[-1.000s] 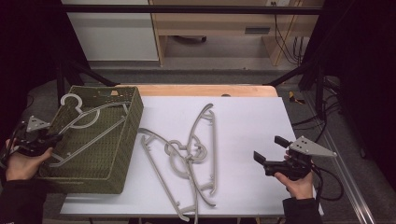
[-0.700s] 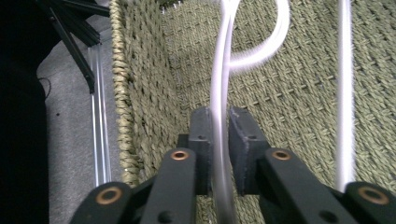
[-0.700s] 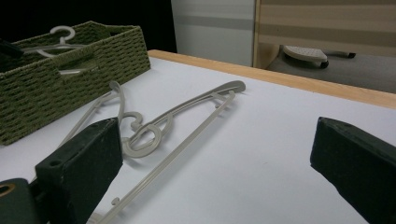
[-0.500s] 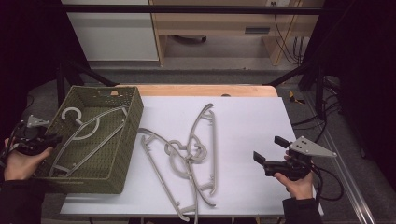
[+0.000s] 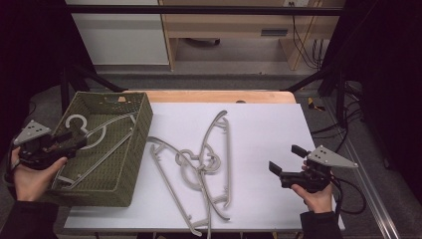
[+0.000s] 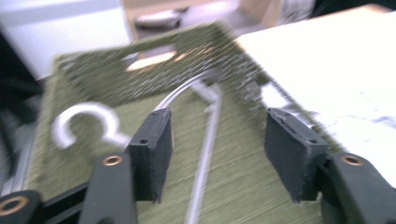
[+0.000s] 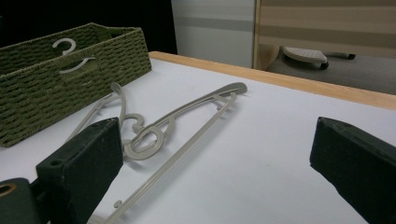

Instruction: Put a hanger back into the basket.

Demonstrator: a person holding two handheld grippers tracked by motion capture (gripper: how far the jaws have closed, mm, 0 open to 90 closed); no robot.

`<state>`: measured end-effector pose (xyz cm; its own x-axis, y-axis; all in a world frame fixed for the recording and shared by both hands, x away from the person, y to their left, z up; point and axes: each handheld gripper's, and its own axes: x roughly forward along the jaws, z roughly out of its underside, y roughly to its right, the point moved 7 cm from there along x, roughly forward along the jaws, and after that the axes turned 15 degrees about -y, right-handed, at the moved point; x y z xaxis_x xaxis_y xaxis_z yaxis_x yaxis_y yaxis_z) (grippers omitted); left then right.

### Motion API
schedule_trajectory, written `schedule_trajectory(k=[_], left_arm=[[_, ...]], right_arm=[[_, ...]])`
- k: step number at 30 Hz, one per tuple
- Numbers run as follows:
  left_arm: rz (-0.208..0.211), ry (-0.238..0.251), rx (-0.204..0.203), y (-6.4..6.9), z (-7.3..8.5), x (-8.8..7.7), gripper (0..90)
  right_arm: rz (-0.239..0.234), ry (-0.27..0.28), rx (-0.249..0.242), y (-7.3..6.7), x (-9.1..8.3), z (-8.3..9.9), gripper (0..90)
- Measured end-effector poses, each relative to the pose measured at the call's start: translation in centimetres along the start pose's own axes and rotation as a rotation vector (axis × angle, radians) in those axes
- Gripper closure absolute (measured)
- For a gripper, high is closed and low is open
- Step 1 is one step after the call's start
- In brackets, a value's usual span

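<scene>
White desk (image 5: 259, 129) fills the middle of the high view, wooden edge at its far side, dark floor and pale cabinets beyond.

Green woven basket (image 5: 127, 149) sits at the desk's left end, overhanging it. High view: one grey hanger in the basket (image 5: 94, 132) lies flat on its floor, hook toward the far left corner. Right gripper view gives the basket's side wall instead, the hook showing through a handle slot (image 7: 70, 56).

Two loose hangers (image 5: 209, 164) lie crossed mid-desk, hooks interlocked; right gripper view shows the hooks resting on each other at desk level (image 7: 144, 133).

Left gripper (image 5: 74, 141) is held over the basket's left rim. Its jaws have just been opening; left gripper view (blurred) shows the pads apart, the hanger's bar (image 6: 205, 154) lying below the gap, not pinched.

Right gripper (image 5: 286, 159) hovers near the desk's right front, well apart from the loose hangers. Jaws spread wide, nothing between them.
</scene>
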<state>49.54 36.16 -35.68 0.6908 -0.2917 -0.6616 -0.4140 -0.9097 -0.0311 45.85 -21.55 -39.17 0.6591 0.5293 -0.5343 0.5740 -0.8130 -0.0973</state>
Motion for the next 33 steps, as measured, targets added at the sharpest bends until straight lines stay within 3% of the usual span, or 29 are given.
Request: schedule_trajectory(k=[3, 7, 10, 14, 19, 24, 29, 33], left_arm=[[0.062, 0.050, -0.002, 2.4, -0.6, 0.1, 34.9], [0.116, 0.089, 0.018, 5.3, -1.0, 0.6, 28.9], [0.131, 0.101, 0.058, 7.2, -0.9, 1.1, 23.2], [0.160, 0.112, 0.068, 9.2, -0.9, 1.8, 16.9], [0.181, 0.100, 0.094, 10.3, -0.5, 2.4, 14.3], [0.208, 0.117, 0.083, 10.5, -0.1, 2.2, 14.2], [0.213, 0.125, 0.080, 10.4, -0.1, 1.7, 13.6], [0.210, 0.112, 0.094, 10.6, 0.1, 2.0, 13.0]], right_arm=[[-0.004, 0.004, 0.003, -0.1, 0.0, -0.1, 2.9], [-0.006, 0.003, 0.004, -0.3, 0.1, -0.2, 2.9], [-0.012, -0.002, 0.004, -0.6, 0.3, -0.1, 2.6], [-0.021, -0.004, 0.000, -1.2, 0.6, -0.3, 2.4], [-0.028, -0.008, -0.016, -2.1, 0.8, -0.6, 2.4], [-0.034, -0.007, -0.021, -2.9, 1.0, -0.8, 2.5], [-0.037, -0.040, -0.012, -4.2, 1.7, -1.0, 3.8], [-0.056, -0.085, -0.045, -5.7, 2.8, -0.9, 5.3]])
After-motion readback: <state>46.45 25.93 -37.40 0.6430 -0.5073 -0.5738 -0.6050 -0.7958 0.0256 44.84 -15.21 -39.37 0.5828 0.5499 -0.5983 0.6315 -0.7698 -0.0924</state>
